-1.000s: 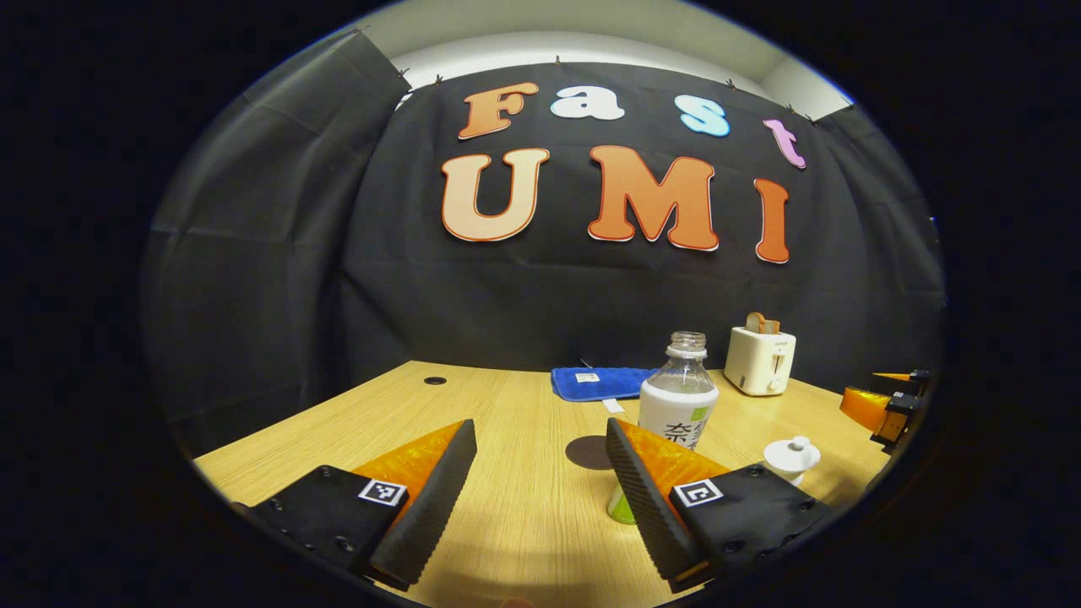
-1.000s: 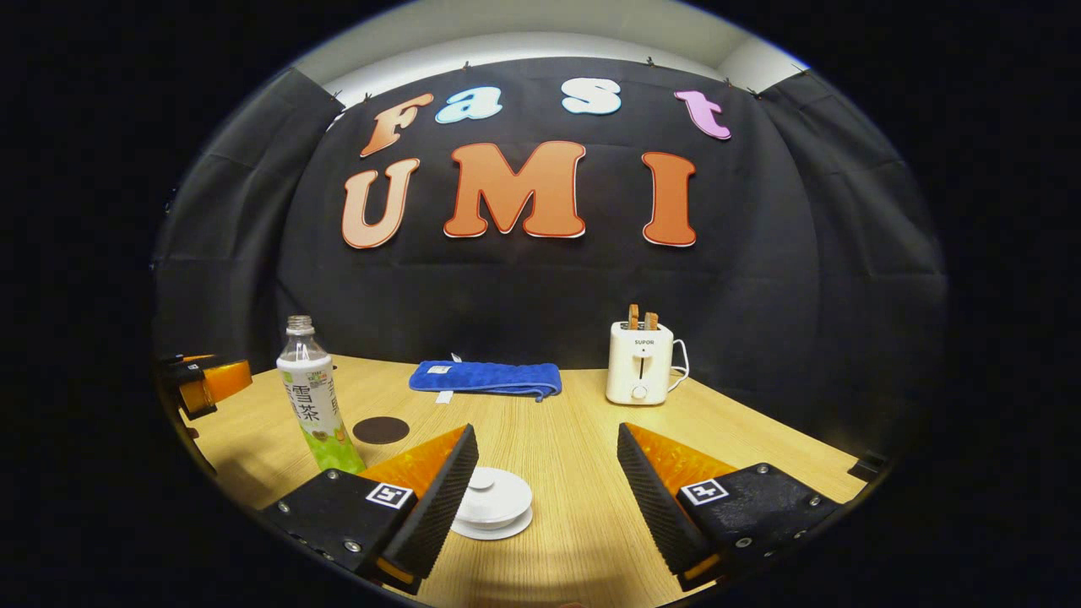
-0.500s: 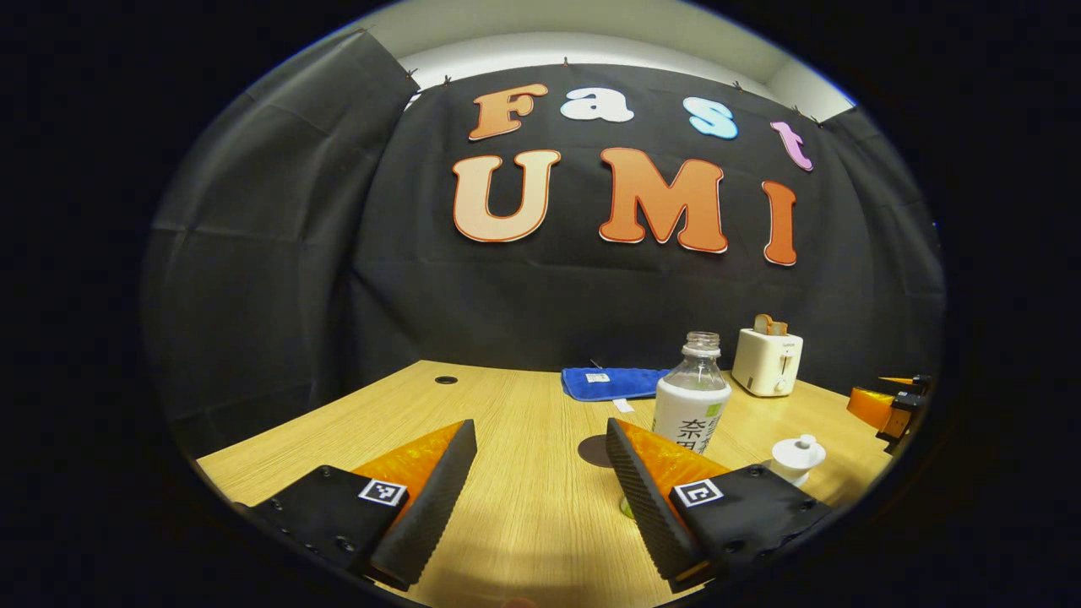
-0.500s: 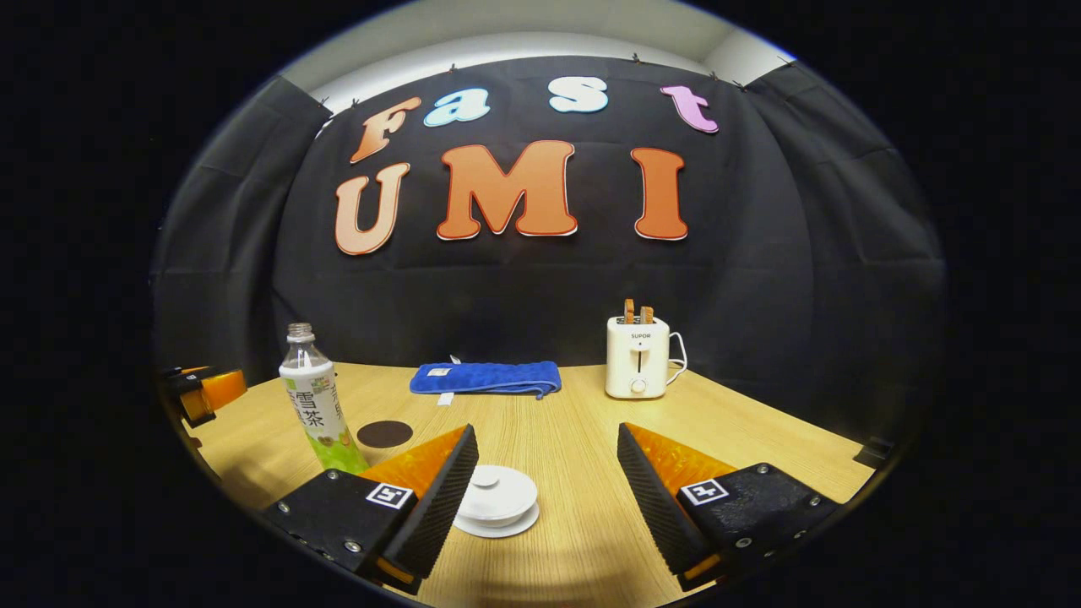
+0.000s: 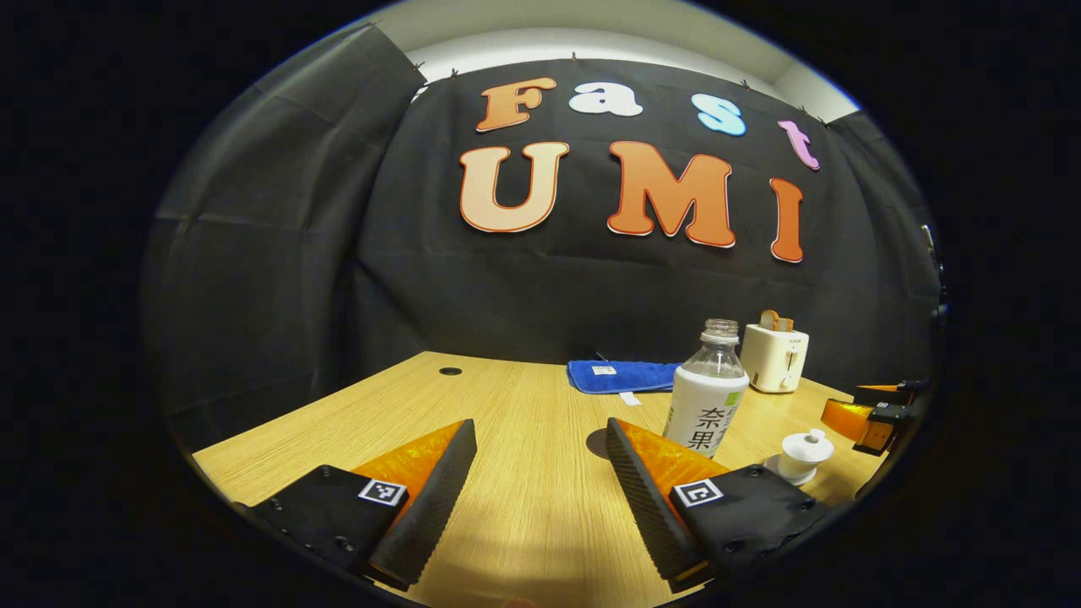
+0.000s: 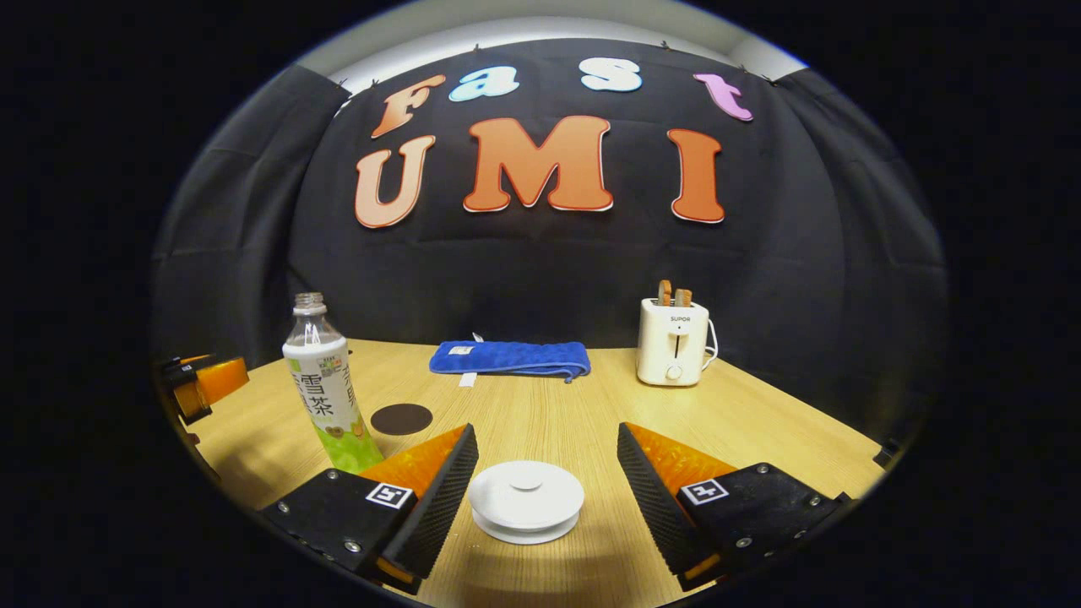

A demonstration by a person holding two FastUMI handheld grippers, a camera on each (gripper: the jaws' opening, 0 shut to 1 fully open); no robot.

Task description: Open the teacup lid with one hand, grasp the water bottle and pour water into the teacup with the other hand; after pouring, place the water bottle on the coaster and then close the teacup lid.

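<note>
On the pale wood-grain table (image 6: 760, 422), toward its left side in the right gripper view, stands a clear uncapped plastic water bottle with a white and green label (image 6: 323, 393), upright, contents not readable through the label. Just right of its base lies a flat dark round coaster (image 6: 402, 418), bare and apart from the bottle. Nearer the camera sits a small white ceramic teacup with a knobbed lid (image 6: 526, 500), lid seated on the cup, so nothing of the inside visible. At the back edge lies a folded blue towel (image 6: 508, 358), and right of it stands a cream two-slot toaster (image 6: 673, 342) with two slices of toast poking up from the slots. Right gripper (image 6: 540, 498) spread wide, hovering low with the teacup between its fingers (image 6: 439, 498) but touching neither of them, nothing held. Left gripper (image 5: 540, 494) likewise spread wide over bare table, holding nothing; in the left gripper view the water bottle (image 5: 708, 395) rises just behind its right finger, contact not discernible, with the coaster (image 5: 598, 442) peeking out beside that finger, the teacup (image 5: 805, 454) farther right, and the towel (image 5: 621, 376) and toaster (image 5: 774, 357) behind.
</note>
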